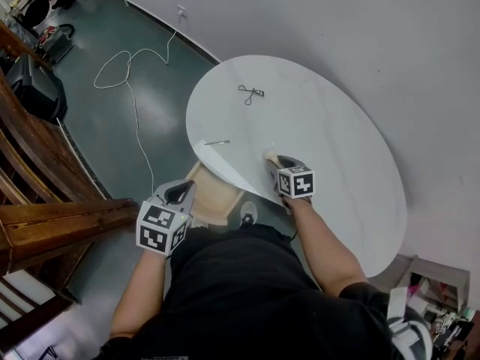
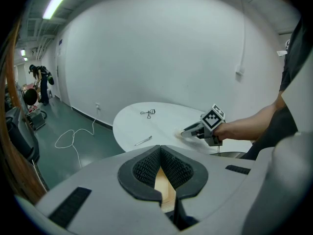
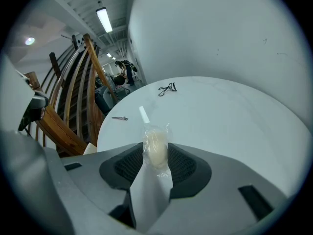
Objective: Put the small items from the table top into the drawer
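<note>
Curler [image 3: 167, 88], clip [image 3: 119, 118] beyond gripped packet [image 3: 156, 148]

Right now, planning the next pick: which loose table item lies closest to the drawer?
The slim silver clip, just by the drawer; the black curler lies much farther off.

Smooth table top [image 1: 337, 148], wooden drawer [image 1: 214, 201], plastic wrapper [image 3: 155, 146].

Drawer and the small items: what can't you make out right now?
Drawer, inner part: head view, hidden under the table rim.
Pale item in the right hand-held gripper: clear wrap hides what it is.
Thin metal piece near the rim: too small in every view to name.
</note>
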